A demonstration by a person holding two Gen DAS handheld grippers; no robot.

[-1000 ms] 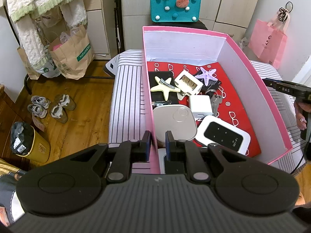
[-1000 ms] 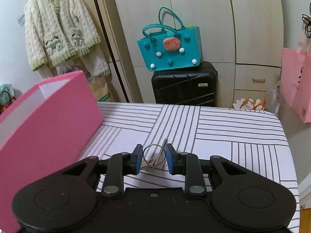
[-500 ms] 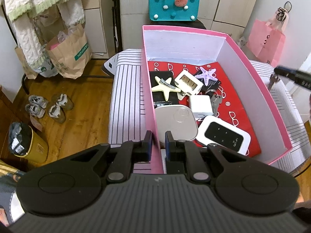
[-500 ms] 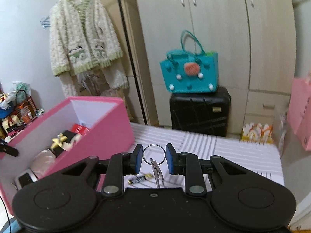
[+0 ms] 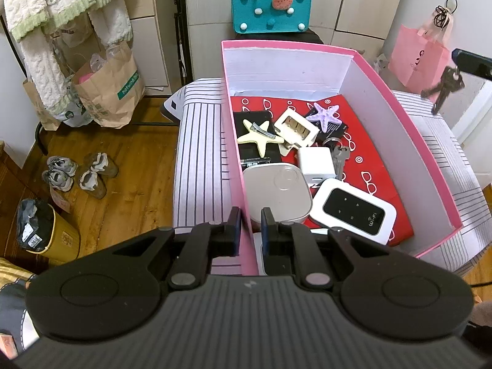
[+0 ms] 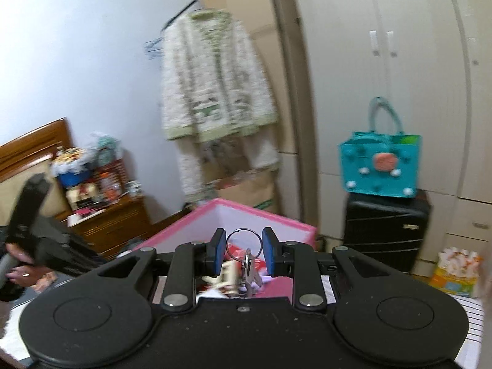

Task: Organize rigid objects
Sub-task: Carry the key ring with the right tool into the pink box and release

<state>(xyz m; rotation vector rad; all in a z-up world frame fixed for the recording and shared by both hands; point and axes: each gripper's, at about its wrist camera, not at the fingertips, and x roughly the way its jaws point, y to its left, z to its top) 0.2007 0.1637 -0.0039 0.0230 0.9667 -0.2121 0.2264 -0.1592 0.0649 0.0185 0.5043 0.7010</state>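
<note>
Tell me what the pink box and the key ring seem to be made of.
Box: probably cardboard, matte pink outside and plain white inside, with thin, flat, stiff walls. Key ring: likely metal, a thin, shiny, silvery loop with silvery keys hanging from it.

A teal bag point(image 5: 271, 5) stands on a black suitcase point(image 6: 386, 233). A cardigan point(image 6: 212, 80) hangs above paper bags point(image 5: 107, 86). Shoes point(image 5: 80, 170) lie on the wooden floor point(image 5: 129, 190).

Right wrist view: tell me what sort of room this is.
Probably a bedroom at home: a knitted cream-and-green cardigan hangs beside pale wooden wardrobe doors, and a wooden headboard stands at left.
</note>
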